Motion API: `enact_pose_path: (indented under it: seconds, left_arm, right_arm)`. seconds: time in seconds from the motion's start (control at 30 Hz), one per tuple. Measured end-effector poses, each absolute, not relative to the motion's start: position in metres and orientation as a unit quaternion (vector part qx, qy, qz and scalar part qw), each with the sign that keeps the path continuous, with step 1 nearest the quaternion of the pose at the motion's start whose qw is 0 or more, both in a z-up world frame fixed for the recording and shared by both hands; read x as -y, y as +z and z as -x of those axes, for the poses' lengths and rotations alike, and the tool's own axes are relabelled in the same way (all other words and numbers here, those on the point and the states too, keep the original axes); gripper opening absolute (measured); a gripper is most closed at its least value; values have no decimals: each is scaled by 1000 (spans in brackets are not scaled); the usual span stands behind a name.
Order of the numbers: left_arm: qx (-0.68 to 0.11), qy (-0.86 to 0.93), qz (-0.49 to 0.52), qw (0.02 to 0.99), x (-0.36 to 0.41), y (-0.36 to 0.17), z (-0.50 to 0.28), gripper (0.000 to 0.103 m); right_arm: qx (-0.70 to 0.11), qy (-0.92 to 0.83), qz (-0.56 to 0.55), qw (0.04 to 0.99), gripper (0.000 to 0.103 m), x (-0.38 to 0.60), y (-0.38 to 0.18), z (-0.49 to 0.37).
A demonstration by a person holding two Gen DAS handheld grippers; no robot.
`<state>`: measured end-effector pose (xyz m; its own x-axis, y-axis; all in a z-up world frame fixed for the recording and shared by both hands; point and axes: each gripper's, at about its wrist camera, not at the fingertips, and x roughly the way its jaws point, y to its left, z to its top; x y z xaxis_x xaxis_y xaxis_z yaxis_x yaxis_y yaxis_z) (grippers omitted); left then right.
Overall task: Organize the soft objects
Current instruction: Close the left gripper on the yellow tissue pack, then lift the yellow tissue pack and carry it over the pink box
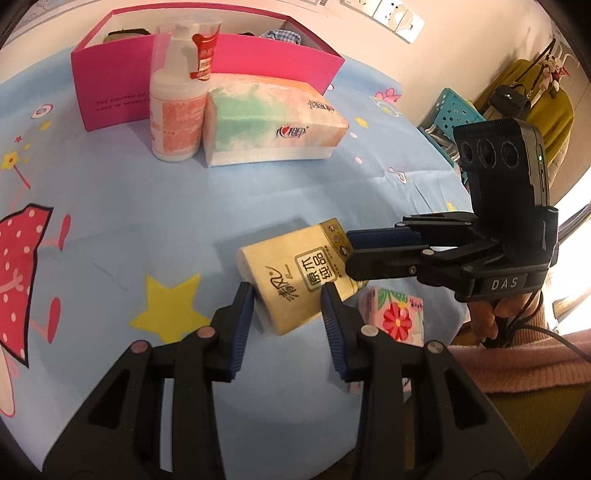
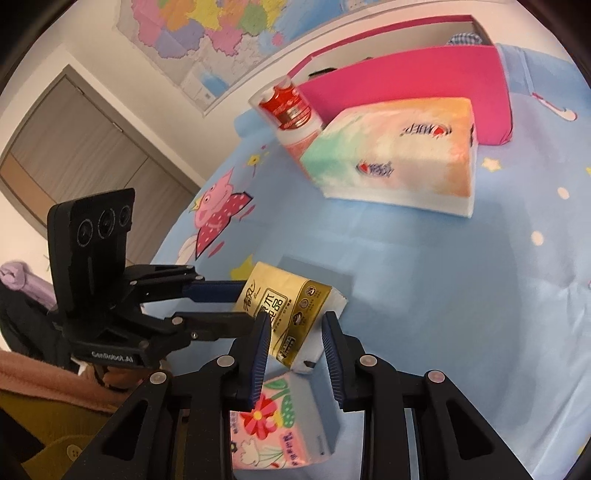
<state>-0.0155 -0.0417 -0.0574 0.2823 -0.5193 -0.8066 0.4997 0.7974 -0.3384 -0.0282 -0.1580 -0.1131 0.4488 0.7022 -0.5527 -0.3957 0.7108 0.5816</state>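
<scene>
A yellow tissue pack [image 1: 295, 280] with gold trim is held tilted above the blue sheet [image 1: 147, 206]. My left gripper [image 1: 288, 295] has its jaws around the pack's near end, pads close to its sides. My right gripper [image 2: 295, 325] comes from the right and its jaws stand around the pack's gold end [image 2: 291, 310]. It is not clear which gripper presses the pack. A pink flowered tissue pack [image 1: 399, 317] lies under it, also in the right wrist view [image 2: 273, 424]. A large pastel tissue pack [image 1: 273, 122] lies near the pink box [image 1: 258, 55].
A white pump bottle [image 1: 177, 110] stands against the large tissue pack in front of the pink box, which holds a checked cloth [image 1: 280, 35]. A teal basket [image 1: 454, 110] and hanging bags stand beyond the bed's right edge. A door and wall map show in the right wrist view.
</scene>
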Motion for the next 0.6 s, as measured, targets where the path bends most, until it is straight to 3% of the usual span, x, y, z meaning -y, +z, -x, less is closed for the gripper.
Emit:
enact_pose_path:
  seconds: [0.6]
  left_arm:
    - [-503, -308, 9, 807, 47, -58, 5, 36]
  right_arm:
    - [-409, 321, -194, 832, 32, 164, -118, 23]
